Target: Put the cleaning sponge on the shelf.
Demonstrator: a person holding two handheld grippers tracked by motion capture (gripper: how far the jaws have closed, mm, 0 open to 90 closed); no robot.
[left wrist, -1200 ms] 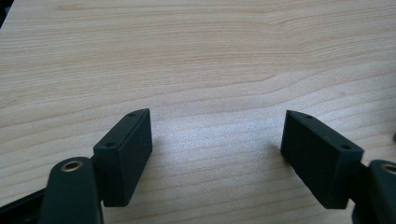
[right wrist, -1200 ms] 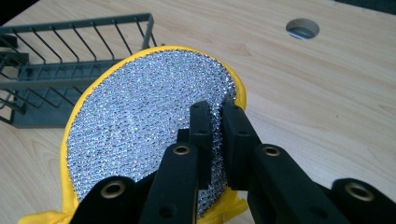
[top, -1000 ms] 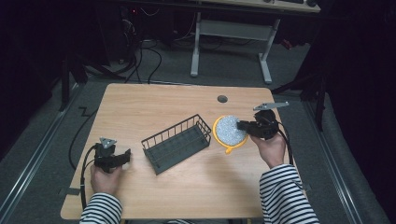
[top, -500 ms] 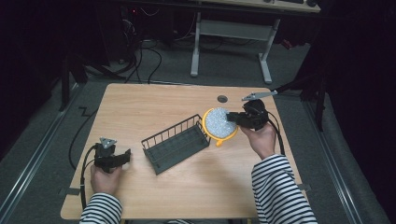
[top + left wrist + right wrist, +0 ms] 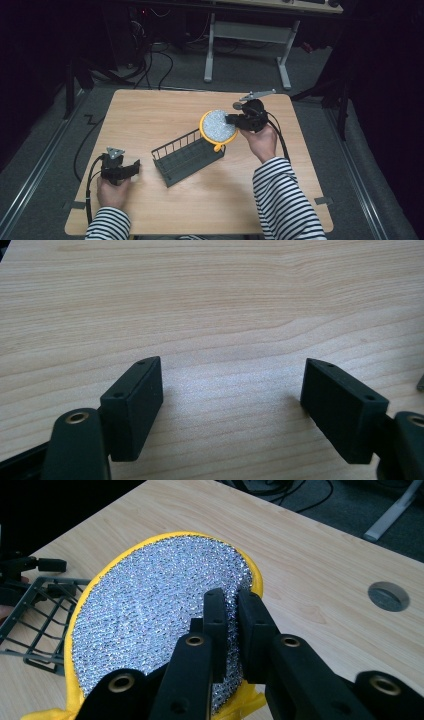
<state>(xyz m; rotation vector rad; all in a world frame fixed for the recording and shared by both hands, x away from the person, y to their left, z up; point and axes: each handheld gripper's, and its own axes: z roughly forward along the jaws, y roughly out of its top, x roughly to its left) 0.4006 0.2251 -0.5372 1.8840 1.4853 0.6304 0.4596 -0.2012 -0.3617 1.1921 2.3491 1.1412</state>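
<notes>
The yellow-rimmed silver scrubbing pad (image 5: 218,127) is pinched at its edge by the right gripper (image 5: 234,119), held tilted above the wire rack (image 5: 187,156); the left gripper's (image 5: 131,168) fingers (image 5: 135,405) are spread over the bare surface (image 5: 150,115)

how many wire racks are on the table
1: the dark wire rack sits near the middle of the wooden table, between the two hands, just left of the yellow-rimmed scouring pad held up by the right gripper.
</notes>
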